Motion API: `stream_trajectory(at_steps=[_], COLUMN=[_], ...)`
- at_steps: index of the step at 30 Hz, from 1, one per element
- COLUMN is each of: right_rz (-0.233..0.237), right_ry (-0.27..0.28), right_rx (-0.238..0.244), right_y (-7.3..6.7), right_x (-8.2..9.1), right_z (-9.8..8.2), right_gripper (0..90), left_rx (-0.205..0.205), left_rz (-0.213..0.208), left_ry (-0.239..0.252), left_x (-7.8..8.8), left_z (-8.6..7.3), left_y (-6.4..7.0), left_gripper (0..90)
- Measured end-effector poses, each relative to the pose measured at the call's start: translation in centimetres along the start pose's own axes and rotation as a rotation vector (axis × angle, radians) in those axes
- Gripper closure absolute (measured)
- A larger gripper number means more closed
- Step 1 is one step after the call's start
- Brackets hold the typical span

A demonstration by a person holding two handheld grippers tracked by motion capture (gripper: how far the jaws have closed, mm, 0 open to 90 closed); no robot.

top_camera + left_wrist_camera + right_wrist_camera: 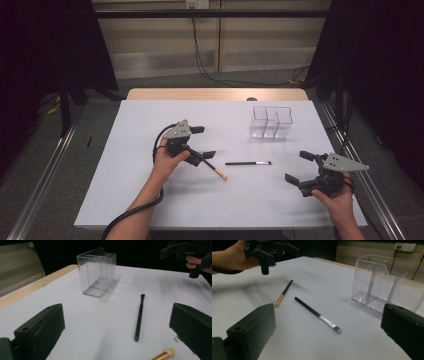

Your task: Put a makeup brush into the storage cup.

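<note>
1. A white table (150, 200) fills the middle of the high view, dark curtains at both sides.
2. Left of centre, the left gripper (205, 142) hovers, jaws apart, just above the orange-tipped brush (212, 168).
3. At centre, the black brush (247, 163) lies flat, handy for either gripper.
4. Upper right, the clear organiser (270, 122) stands empty, likely their destination.
5. Lower right, the right gripper (300, 166) waits with jaws apart.

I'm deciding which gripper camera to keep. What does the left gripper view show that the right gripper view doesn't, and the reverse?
Left gripper view: the right gripper, open, at its upper right. Right gripper view: the left gripper, open, the tan-tipped brush at full length, and a wall socket. Both: the black brush, the clear organizer, the white table and the tan brush tip.
</note>
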State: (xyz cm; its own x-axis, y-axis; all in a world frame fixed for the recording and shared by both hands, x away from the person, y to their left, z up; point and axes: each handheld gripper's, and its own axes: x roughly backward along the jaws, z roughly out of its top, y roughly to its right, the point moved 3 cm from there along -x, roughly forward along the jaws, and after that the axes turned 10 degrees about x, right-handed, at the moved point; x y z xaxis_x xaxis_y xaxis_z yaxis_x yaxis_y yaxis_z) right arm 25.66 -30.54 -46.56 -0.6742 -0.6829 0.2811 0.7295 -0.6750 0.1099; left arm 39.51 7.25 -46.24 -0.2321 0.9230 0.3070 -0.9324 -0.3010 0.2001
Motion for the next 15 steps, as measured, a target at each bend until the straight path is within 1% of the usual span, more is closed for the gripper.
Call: stream_trajectory(at_steps=[3,7,9,10,11,13,14,15], right_rz=[0.000,-0.001,-0.002,-0.002,-0.002,-0.001,0.000,0.000], right_ry=[0.000,0.002,0.000,0.000,0.000,0.001,0.000,0.000], right_rx=[0.000,0.002,0.000,0.001,0.003,0.002,0.002,0.002], right_y=[0.00,0.02,0.03,0.03,0.04,0.02,0.01,0.01], right_x=[0.00,0.03,0.04,0.04,0.03,0.01,0.00,0.00], right_z=[0.01,0.03,0.02,0.01,0.02,0.03,0.04,0.03], right_gripper=[0.0,0.0,0.0,0.0,0.0,0.0,0.0,0.0], left_rx=[-0.006,0.000,0.011,0.005,0.009,0.004,-0.010,-0.016], left_rz=[0.001,0.004,0.001,-0.001,0.000,-0.016,-0.015,-0.013], left_ry=[-0.031,-0.095,-0.124,-0.148,-0.164,-0.216,-0.245,-0.272], left_x=[-0.03,-0.15,-0.26,-0.28,-0.35,-0.46,-0.50,-0.56], left_z=[0.14,0.25,0.23,0.22,0.20,0.15,0.14,0.13], left_y=[-0.08,-0.26,-0.31,-0.39,-0.41,-0.49,-0.54,-0.57], left_gripper=[0.0,0.0,0.0,0.0,0.0,0.0,0.0,0.0])
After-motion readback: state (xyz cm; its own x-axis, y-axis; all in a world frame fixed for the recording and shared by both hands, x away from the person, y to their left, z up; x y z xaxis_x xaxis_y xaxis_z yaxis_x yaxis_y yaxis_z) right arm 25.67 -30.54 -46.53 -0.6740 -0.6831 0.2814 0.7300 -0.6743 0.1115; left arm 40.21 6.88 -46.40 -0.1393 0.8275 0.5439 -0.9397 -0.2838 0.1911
